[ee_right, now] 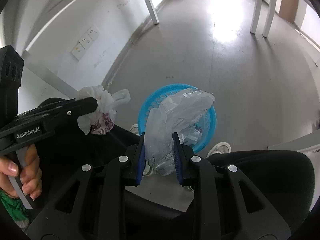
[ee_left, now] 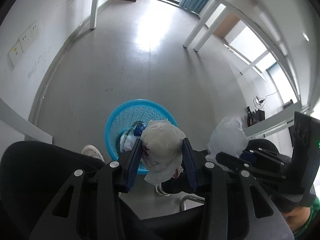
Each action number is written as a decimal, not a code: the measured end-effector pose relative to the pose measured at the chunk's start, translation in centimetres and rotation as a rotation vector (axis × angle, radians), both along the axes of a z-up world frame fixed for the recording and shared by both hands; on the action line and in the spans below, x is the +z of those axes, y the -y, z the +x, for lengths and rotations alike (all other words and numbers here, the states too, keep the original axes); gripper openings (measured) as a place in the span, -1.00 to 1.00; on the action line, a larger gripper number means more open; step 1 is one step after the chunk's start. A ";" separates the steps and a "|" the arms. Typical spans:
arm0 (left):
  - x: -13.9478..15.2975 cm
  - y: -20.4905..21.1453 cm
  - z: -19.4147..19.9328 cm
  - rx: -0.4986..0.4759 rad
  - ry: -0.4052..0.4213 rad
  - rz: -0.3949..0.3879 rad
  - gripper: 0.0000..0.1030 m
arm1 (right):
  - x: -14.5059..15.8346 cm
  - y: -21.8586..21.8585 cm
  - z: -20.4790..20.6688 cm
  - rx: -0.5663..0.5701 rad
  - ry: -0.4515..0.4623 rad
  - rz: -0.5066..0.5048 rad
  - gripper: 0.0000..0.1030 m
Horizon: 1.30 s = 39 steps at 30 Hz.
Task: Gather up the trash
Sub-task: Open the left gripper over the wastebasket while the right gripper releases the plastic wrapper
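Two bundles of trash were held just above a blue basket (ee_left: 118,120) on the floor. A white wad (ee_left: 162,140) was pinched by the left gripper (ee_left: 162,150); a clear bag (ee_right: 176,116) was clamped by the right gripper (ee_right: 158,146) — both over the basket's near rim, with more litter inside it.

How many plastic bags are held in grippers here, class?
2. A white printed bag sits in the left gripper; a clear bag sits in the right gripper. Both hang above the blue basket.
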<state>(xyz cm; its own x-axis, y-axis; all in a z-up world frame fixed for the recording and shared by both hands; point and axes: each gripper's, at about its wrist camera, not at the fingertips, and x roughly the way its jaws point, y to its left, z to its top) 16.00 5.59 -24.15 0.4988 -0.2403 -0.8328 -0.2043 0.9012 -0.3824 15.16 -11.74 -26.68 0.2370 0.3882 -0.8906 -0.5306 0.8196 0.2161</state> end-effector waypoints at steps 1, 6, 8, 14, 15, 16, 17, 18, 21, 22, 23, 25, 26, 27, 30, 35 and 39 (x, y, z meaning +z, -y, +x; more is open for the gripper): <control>-0.3 -0.2 0.3 0.003 -0.009 -0.009 -0.22 | -0.3 0.1 0.3 0.000 -0.013 0.002 -0.55; -1.6 -0.3 1.6 0.023 -0.045 -0.030 -0.22 | -1.4 -0.1 1.5 -0.004 -0.037 -0.012 -0.55; -1.9 -0.4 2.0 0.029 -0.053 -0.030 -0.22 | -2.0 -0.3 2.1 -0.010 -0.053 -0.013 -0.55; -3.1 -0.7 2.9 0.048 -0.078 -0.033 -0.22 | -3.6 -0.8 3.9 -0.024 -0.097 -0.018 -0.55; -3.3 -0.7 3.0 0.049 -0.081 -0.030 -0.22 | -3.8 -0.9 4.2 -0.025 -0.101 -0.020 -0.55; -3.6 -0.6 3.3 0.050 -0.083 -0.028 -0.22 | -4.0 -1.0 4.6 -0.025 -0.108 -0.023 -0.55; -3.7 -0.7 3.5 0.051 -0.086 -0.026 -0.22 | -4.3 -1.1 4.9 -0.024 -0.115 -0.029 -0.55; -3.8 -0.6 3.7 0.054 -0.088 -0.022 -0.22 | -4.7 -1.2 5.3 -0.025 -0.119 -0.034 -0.55; -4.2 -0.5 4.5 0.062 -0.089 -0.020 -0.22 | -5.4 -1.6 6.5 -0.029 -0.136 -0.045 -0.54; -4.4 -0.6 4.8 0.067 -0.093 -0.018 -0.22 | -5.7 -1.7 6.7 -0.031 -0.143 -0.049 -0.54; -4.8 -0.6 5.1 0.075 -0.102 -0.018 -0.22 | -6.0 -1.9 7.2 -0.032 -0.154 -0.051 -0.54; -5.4 -0.7 5.7 0.081 -0.122 -0.023 -0.22 | -6.8 -2.1 7.7 -0.033 -0.169 -0.059 -0.54; -5.8 -0.8 6.0 0.086 -0.133 -0.025 -0.22 | -7.1 -2.2 8.1 -0.032 -0.177 -0.062 -0.54; -6.0 -0.9 6.3 0.088 -0.139 -0.025 -0.22 | -7.5 -2.4 8.4 -0.032 -0.185 -0.064 -0.54; -6.9 -1.1 7.3 0.098 -0.169 -0.020 -0.22 | -8.7 -2.9 9.2 -0.032 -0.209 -0.082 -0.54; -9.0 -1.8 9.0 0.130 -0.240 -0.025 -0.22 | -10.5 -3.5 10.8 -0.035 -0.246 -0.103 -0.54; -10.0 -2.0 9.9 0.142 -0.274 -0.020 -0.22 | -12.1 -3.4 11.8 -0.059 -0.275 -0.115 -0.53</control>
<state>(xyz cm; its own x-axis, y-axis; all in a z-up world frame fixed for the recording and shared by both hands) 25.94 7.62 -34.12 0.2865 -0.2022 -0.9365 -0.4258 0.8488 -0.3135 26.98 -8.32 -38.76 0.0003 0.2740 -0.9617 -0.4157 0.8747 0.2490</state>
